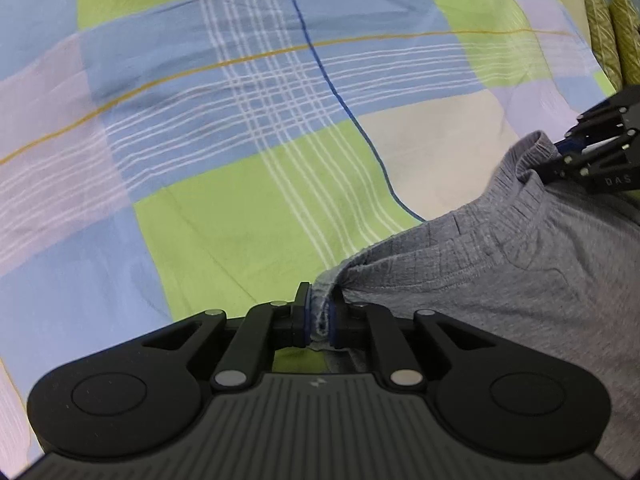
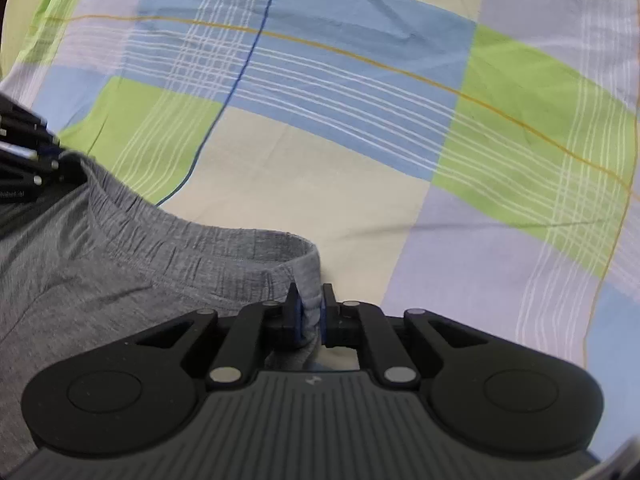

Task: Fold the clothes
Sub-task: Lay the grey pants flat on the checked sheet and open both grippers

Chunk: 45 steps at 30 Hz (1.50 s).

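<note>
We see only part of the grey knitted garment with a ribbed elastic waistband [image 1: 500, 264]: it runs off the lower right of the left wrist view and off the lower left of the right wrist view, so its full shape is lost to us. It lies on the checked bed sheet of green, blue, lilac and cream squares [image 1: 224, 208], at the sheet's near edge.

The black left gripper [image 1: 320, 316] has one corner of the waistband between its blue-padded jaws, which stand slightly apart; whether the pads press the cloth we cannot tell. The black right gripper [image 2: 311, 314] has the other waistband corner in its gap, and there a sliver of space shows beside the cloth, so the jaws look parted and loose. No earlier picture is to hand.

On the right gripper, seen at the far right of the left wrist view, we read the letters "DAS"; the lettering on the left gripper in the other view is blurred.
</note>
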Each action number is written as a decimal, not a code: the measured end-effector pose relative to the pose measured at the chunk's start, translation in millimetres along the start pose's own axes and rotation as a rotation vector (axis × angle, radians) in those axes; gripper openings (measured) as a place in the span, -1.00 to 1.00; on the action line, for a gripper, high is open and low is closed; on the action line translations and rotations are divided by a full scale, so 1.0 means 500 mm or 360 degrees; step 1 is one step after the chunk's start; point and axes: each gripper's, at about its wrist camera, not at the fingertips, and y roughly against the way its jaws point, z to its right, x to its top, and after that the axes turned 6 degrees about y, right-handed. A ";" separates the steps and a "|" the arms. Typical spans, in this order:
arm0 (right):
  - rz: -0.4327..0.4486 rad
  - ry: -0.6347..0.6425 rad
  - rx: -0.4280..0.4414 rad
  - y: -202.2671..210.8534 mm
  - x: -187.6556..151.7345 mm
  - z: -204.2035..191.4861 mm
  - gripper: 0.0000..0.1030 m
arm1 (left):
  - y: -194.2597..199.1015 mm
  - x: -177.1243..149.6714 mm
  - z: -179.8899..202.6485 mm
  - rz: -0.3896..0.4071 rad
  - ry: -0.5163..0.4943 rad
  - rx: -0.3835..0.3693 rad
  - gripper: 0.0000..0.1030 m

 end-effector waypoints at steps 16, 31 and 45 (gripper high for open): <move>0.0085 -0.0364 -0.0031 0.430 -0.173 -0.153 -0.10 | 0.373 -0.207 -0.036 -0.0097 0.0277 -0.0263 -0.13; -0.0164 -0.0425 -0.0184 0.609 -0.376 -0.325 -0.18 | 0.539 -0.362 0.068 -0.0267 0.0273 -0.0367 -0.16; -0.0220 -0.0566 -0.0421 0.638 -0.435 -0.235 -1.00 | 0.554 -0.371 0.091 -0.0255 0.0109 -0.0243 -1.00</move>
